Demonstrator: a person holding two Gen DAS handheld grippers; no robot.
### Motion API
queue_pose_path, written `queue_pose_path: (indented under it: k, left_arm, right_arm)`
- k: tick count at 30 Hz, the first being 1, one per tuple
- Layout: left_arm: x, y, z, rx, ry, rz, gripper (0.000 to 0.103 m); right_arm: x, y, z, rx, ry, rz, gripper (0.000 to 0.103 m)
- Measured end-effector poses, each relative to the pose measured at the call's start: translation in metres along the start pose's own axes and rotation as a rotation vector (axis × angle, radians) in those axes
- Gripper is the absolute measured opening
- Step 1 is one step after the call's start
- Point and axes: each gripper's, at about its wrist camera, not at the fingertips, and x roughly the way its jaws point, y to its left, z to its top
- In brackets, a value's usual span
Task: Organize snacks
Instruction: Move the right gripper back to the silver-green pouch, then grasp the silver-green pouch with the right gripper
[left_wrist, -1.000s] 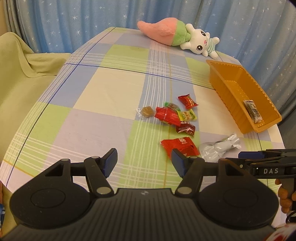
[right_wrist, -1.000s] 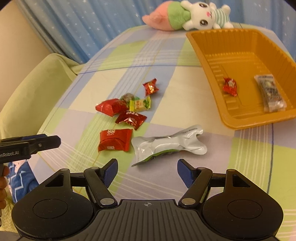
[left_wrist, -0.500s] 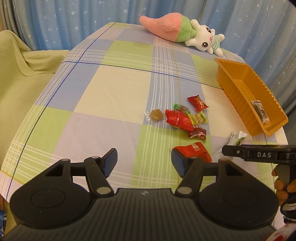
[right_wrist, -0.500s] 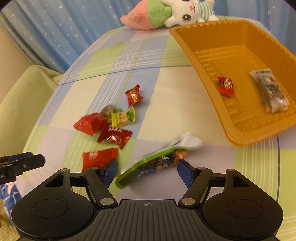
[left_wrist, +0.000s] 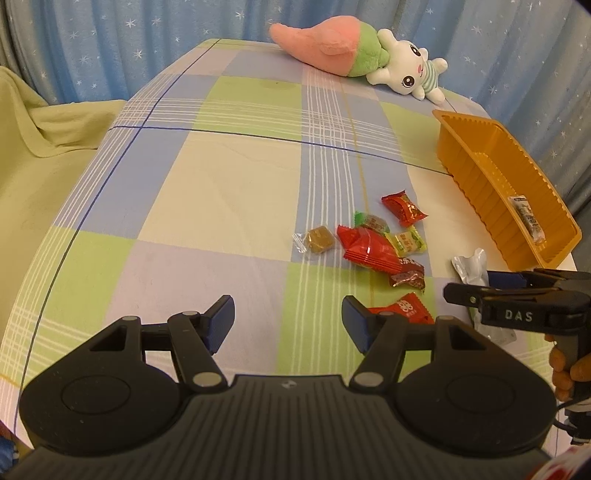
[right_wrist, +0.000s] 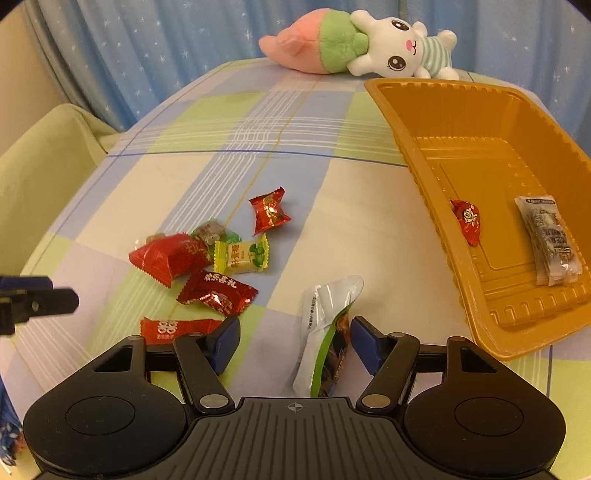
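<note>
Right wrist view: the right gripper (right_wrist: 294, 341), jaws wide, is straddling the silver packet (right_wrist: 325, 332) beside the orange tray (right_wrist: 413, 147); closing comes next. Left gripper (left_wrist: 288, 319) is hanging wide, empty.

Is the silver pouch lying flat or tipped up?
Tipped up: the silver pouch stands on edge between the open right tongs, its green printed side showing.

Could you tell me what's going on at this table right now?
A person with a gripper in each hand is sorting snacks into the orange tray. The right gripper is open around a silver-and-green pouch, apparently propped on edge between its fingers, not yet gripped. The left gripper hovers open and empty above the tablecloth. The tray already holds a red candy and a clear packet; several wrapped candies lie loose on the cloth.
</note>
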Motion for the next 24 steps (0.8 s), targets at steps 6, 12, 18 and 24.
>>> queue_pose_path:
  k: [6, 12, 18, 24]
  left_arm:
    - [0.010, 0.006, 0.008, 0.029, 0.001, -0.007, 0.062]
    - [0.021, 0.008, 0.014, 0.081, -0.006, -0.018, 0.061]
    - [0.032, 0.008, 0.019, 0.158, -0.019, -0.029, 0.056]
    - [0.046, 0.008, 0.026, 0.238, -0.040, -0.080, 0.050]
  right_arm:
    - [-0.005, -0.002, -0.009, 0.018, 0.003, -0.023, 0.059]
    - [-0.006, -0.001, -0.014, 0.025, -0.010, -0.059, 0.038]
    - [-0.007, -0.003, -0.014, 0.034, -0.021, -0.077, 0.027]
    - [-0.013, -0.007, -0.011, 0.074, -0.039, -0.089, 0.027]
